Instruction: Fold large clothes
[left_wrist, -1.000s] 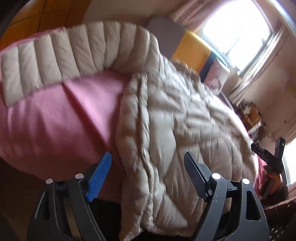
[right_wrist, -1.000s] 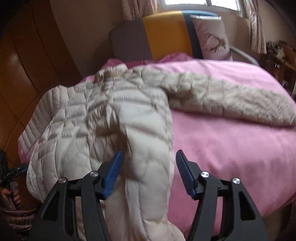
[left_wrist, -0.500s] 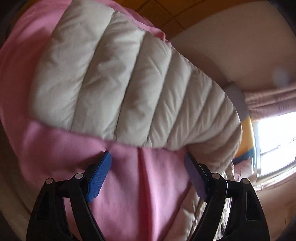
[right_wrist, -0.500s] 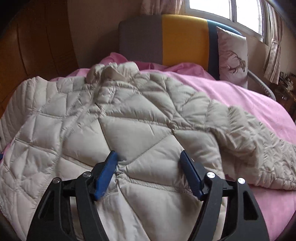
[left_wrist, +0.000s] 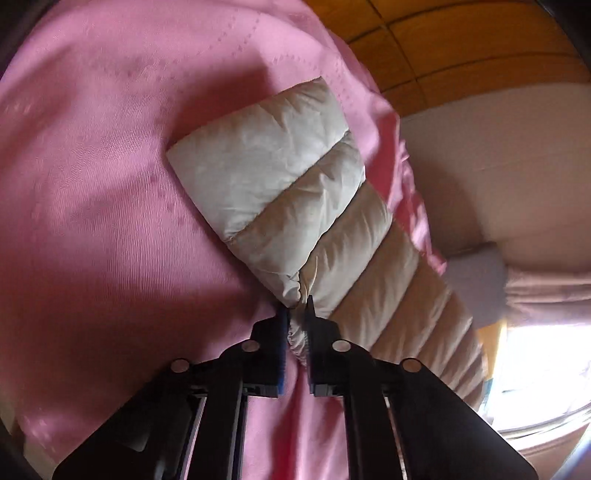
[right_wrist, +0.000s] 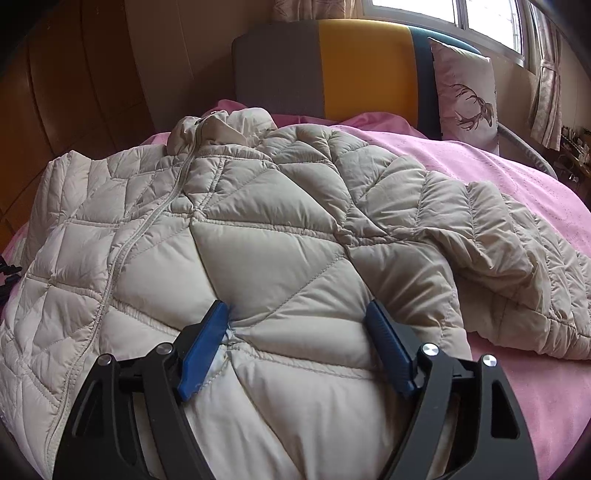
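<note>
While the pink bedspread (right_wrist: 498, 177) covers the whole bed, a beige quilted jacket (right_wrist: 258, 229) lies spread over most of it, front up, with its zipper (right_wrist: 147, 229) running from the collar down toward the near left. Behind the bed stands a headboard (right_wrist: 332, 66) in grey, yellow and dark blue panels, and a pillow with a deer print (right_wrist: 465, 96) leans against its right end. Wooden wall panels (right_wrist: 55, 92) fill the left side of the right wrist view, and a window (right_wrist: 443, 11) sits above the headboard.

One jacket sleeve (right_wrist: 517, 266) lies out to the right on the bedspread, bunched and wrinkled. The other sleeve (left_wrist: 303, 206) appears in the left wrist view, stretched across the pink bedspread (left_wrist: 92, 184), its cuff end at the upper left.

Over the lower front of the jacket, the right claw (right_wrist: 295, 325) is spread wide. Its blue pads (right_wrist: 203, 347) press into the puffy fabric on either side of a quilted panel, with the jacket bulging up between them.

The left claw (left_wrist: 296, 317) is pressed nearly together, pinching a gathered fold of the sleeve's edge a little way in from the cuff. The fabric puckers tightly where it enters the pads, and a small bunch of it shows between the fingers.
</note>
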